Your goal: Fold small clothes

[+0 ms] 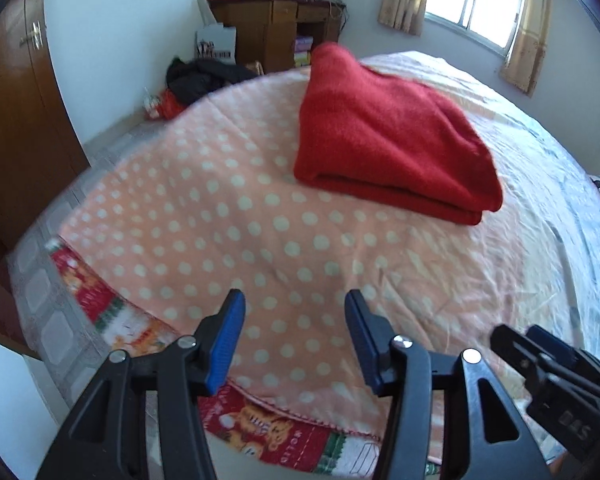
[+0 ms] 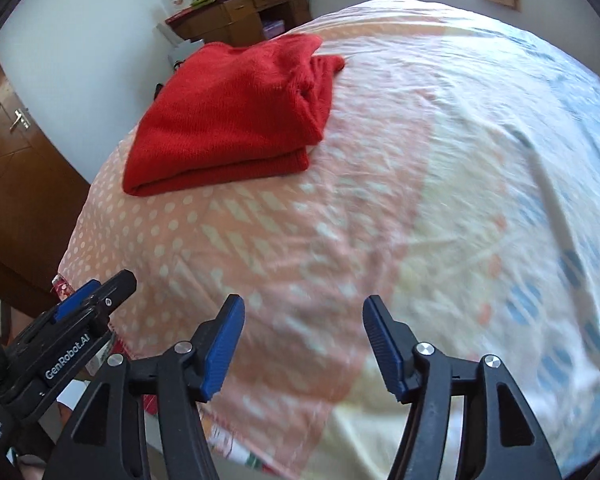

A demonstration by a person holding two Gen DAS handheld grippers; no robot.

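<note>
The red sweater (image 1: pixel 388 136) lies folded in a compact stack on the pink dotted bedspread (image 1: pixel 228 232), toward its far side. The left gripper (image 1: pixel 295 336) hovers above the near edge of the bed, fingers spread wide, holding nothing. The right gripper (image 2: pixel 303 344) hovers just beside it, fingers likewise apart and empty. Both stand well apart from the sweater.
</note>
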